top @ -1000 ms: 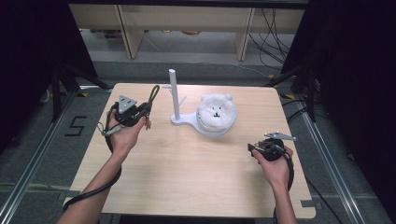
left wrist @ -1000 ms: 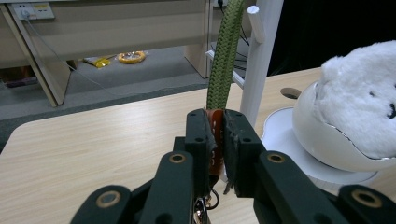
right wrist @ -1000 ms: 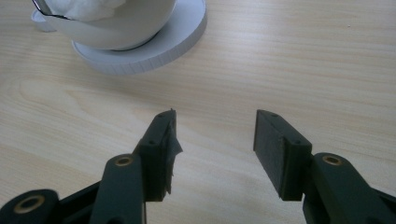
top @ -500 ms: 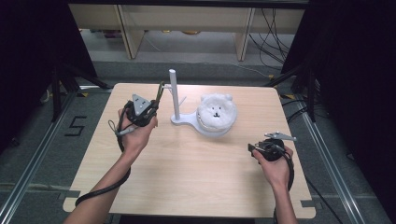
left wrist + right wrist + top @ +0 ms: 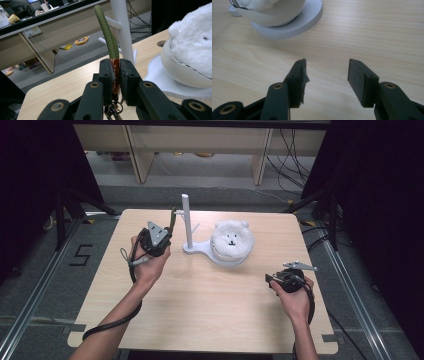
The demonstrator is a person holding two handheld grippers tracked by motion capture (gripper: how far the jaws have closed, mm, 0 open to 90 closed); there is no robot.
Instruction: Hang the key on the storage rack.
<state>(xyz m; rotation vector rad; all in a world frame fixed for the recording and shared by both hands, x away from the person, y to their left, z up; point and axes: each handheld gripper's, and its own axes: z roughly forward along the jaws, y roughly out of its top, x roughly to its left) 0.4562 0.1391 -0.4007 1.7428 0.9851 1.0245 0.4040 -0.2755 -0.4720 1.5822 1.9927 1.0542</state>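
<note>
A: What's the left gripper [image 5: 115, 75] got?

B: Its jaws are clamped on a green braided strap [image 5: 107, 30], gripped at an orange tab near the strap's lower end, so the strap stands up out of the jaws. From above, the same strap [image 5: 172, 218] sits just left of the white stand [image 5: 187, 220], close to the post but apart from it.

A: So it's going onto the stand?

B: That's my reading: hang it on one of the little pegs [image 5: 112, 22]. To do it well, I'd keep the grip firm at the tab, bring the free end past the post, and let it drop over a peg before letting go (the strap is floppy, so a slow approach helps).

A: And the right gripper [image 5: 325, 75]?

B: Jaws wide apart, nothing between them, low over the bare desk [image 5: 374, 30]. It rests near the desk's right edge in the high view [image 5: 287, 279].

A: Anything one camera catches that another misses?

B: The left gripper view shows the orange tab and the peg beside the strap; the high view is too small for those, yet it gives the bear face on the fluffy white toy [image 5: 231, 240] and how the stand's base runs under its bowl.
</note>
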